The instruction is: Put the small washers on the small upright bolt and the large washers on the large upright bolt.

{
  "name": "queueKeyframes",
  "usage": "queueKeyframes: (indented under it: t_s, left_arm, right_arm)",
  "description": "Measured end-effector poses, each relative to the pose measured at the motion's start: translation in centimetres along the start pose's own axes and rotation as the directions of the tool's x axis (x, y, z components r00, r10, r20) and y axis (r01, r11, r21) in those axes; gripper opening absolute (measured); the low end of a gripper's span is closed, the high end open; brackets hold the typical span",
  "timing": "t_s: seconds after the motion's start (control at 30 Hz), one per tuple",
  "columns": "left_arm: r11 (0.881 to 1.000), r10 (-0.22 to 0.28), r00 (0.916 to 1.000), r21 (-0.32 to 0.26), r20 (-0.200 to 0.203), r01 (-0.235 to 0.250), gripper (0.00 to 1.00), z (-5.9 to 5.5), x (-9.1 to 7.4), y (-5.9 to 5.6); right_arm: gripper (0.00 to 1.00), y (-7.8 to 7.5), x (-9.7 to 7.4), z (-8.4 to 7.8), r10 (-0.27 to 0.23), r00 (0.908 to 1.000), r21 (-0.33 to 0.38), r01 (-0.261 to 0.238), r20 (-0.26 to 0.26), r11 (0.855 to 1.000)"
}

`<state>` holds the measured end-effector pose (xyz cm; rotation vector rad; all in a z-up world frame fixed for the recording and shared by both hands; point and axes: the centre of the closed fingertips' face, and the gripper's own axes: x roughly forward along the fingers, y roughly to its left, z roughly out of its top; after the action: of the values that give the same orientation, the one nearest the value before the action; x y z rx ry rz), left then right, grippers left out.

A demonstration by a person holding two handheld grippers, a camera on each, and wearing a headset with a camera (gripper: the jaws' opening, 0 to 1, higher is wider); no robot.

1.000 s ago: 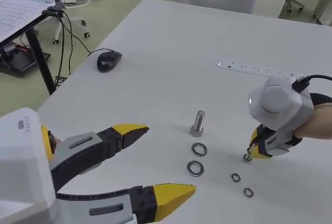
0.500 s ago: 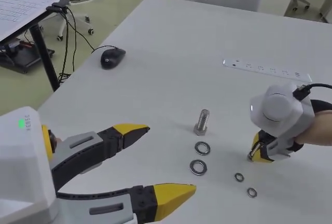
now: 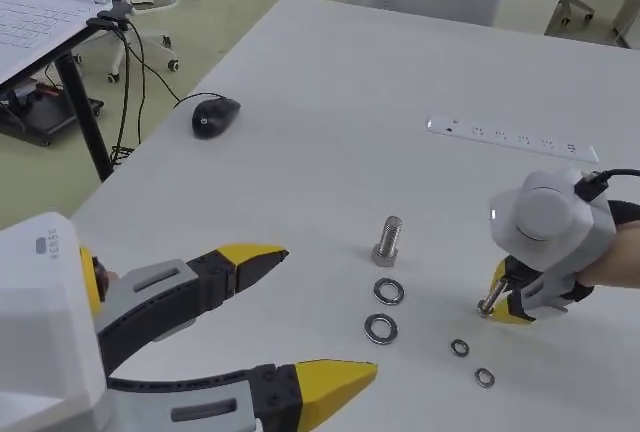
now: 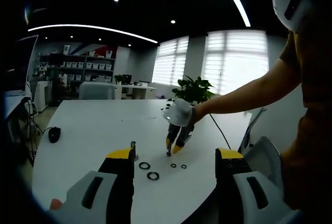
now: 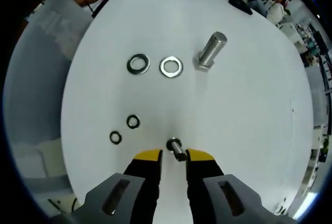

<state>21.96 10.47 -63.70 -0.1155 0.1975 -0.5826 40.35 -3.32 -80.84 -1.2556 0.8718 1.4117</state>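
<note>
Bolt [image 5: 175, 149], small | clamped in right tool [image 5: 174, 157] | left tool [image 4: 175, 155] wide open

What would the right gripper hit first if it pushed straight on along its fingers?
Probably the bare white tabletop, just ahead of the right gripper; the small silver bolt between its fingers would touch down first.

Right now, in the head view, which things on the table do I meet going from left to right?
mouse → large bolt → small washer → right gripper, holding the small bolt. Left out for overlap: large washers, second small washer.
</note>
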Motion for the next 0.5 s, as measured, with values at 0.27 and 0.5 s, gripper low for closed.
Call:
queueKeyframes:
  t_s: [0.27, 0.5]
  left_arm:
    - [1.000, -0.011, 0.9999, 0.011, 0.006, 0.011, 0.63, 0.3, 0.2, -0.4]
    - [1.000, -0.022, 0.9997, 0.022, 0.011, 0.022, 0.63, 0.5, 0.1, -1.0]
  right_arm:
    - [0.19, 1.5, -1.7, -0.8, -0.004, 0.9997, 0.051, 0.002, 0.023, 0.999]
    - [0.20, 5.5, -1.8, 0.2, 0.042, 0.9972, 0.042, -0.044, 0.063, 0.998]
